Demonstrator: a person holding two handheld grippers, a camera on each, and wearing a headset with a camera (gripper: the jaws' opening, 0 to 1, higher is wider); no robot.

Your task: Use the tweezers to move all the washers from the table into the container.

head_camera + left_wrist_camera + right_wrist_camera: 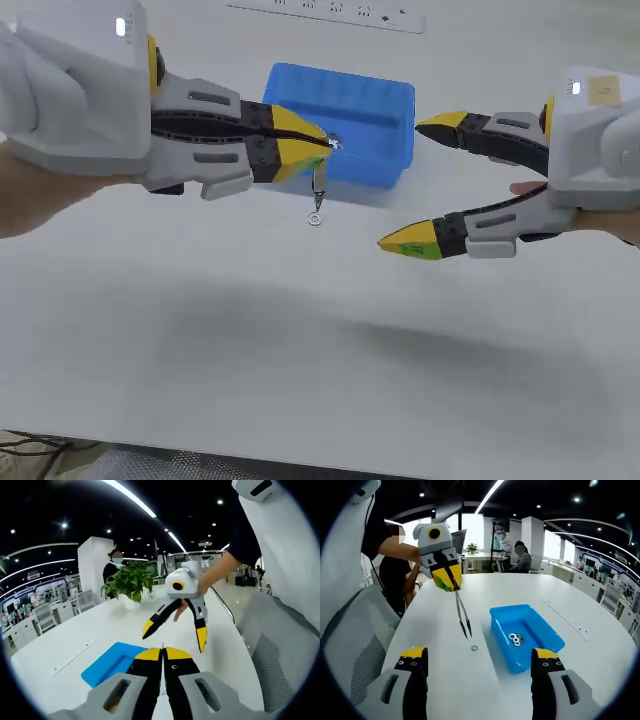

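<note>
My left gripper (325, 147) is shut on thin metal tweezers (318, 190) that hang down, tips just above a small washer (315, 219) on the white table. The blue container (352, 166) stands right behind them. My right gripper (402, 184) is open and holds nothing, to the right of the washer. In the right gripper view the left gripper (444, 575) holds the tweezers (462, 611) over the washer (474, 648), and the container (513, 661) has a few washers (515, 639) inside. The left gripper view looks past its shut jaws at the right gripper (176, 630) and the container (107, 666).
A white power strip (330, 12) lies at the table's far edge. The table's front edge (300, 452) runs near the bottom. A potted plant (129, 581) and a standing person are behind the table. A grey mesh chair (360, 650) stands beside it.
</note>
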